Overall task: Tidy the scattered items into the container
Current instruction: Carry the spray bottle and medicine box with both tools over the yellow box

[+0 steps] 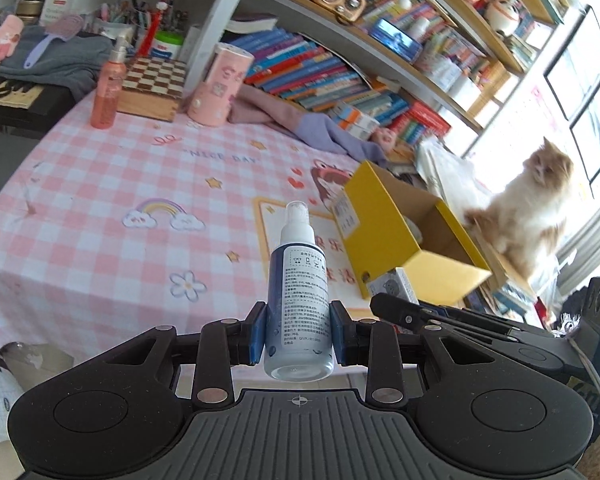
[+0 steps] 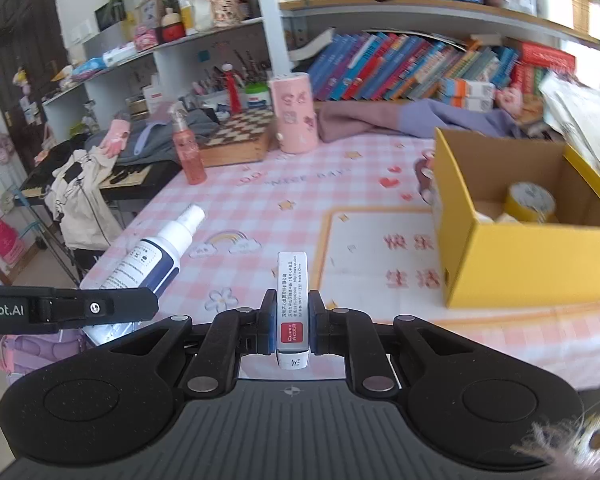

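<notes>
Clamped between the blue pads of the left gripper (image 1: 298,326) is a spray bottle (image 1: 298,300), held up with its cap pointing far. Squeezed in the right gripper (image 2: 293,322) is a small white box (image 2: 293,304) with a red label. Both things are held near the front edge of the pink table (image 2: 260,200), not yet over the yellow box (image 2: 520,264), which sits to the right, fairly near.

Some of the job looks done: a tape roll (image 2: 531,202) and some pale things are already lying inside the yellow box. Two things are held and not yet dropped in. Left on the far side of the table are a pink bottle (image 2: 188,156), a pink tub (image 2: 294,112), a chess board (image 2: 240,136) and some cloth (image 2: 400,118); whether these are meant to go in cannot be told.

Much of the inside of the yellow box is hidden by its walls. A cat (image 1: 528,208) by the box is blurred. The print on the bottle is too small to be read.
</notes>
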Demonstrator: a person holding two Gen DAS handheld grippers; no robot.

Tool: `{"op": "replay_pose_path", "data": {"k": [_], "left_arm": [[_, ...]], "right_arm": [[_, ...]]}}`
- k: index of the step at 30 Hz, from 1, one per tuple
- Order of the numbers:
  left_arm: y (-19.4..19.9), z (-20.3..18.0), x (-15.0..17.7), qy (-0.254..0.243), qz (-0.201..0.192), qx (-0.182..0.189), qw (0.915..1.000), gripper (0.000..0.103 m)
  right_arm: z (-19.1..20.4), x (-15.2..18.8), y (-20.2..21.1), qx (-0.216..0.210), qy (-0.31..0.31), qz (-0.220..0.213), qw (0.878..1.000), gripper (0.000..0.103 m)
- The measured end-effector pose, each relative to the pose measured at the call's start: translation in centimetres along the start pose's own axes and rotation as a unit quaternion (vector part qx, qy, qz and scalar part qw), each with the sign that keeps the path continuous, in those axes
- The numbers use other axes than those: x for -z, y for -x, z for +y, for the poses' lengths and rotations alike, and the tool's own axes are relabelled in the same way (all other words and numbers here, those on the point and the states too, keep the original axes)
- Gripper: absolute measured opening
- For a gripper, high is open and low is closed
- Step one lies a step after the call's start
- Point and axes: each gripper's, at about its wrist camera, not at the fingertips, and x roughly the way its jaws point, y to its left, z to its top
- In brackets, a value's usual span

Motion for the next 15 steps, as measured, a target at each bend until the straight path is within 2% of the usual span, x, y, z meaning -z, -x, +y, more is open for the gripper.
{"op": "replay_pose_path", "data": {"k": [7, 15], "left_arm": [[-1.3, -1.7, 0.6, -0.022, 0.032, 0.031, 0.9988, 0.031], [-3.9, -3.9, 1.1, -0.046, 0.073, 0.076, 0.9933, 0.031]], "right_arm": [[-1.5, 2.1, 2.0, 0.038, -0.041, 0.006, 0.998, 0.014], [-4.0, 3.8, 4.0, 0.09, -0.083, 0.013, 0.992, 0.014]]}}
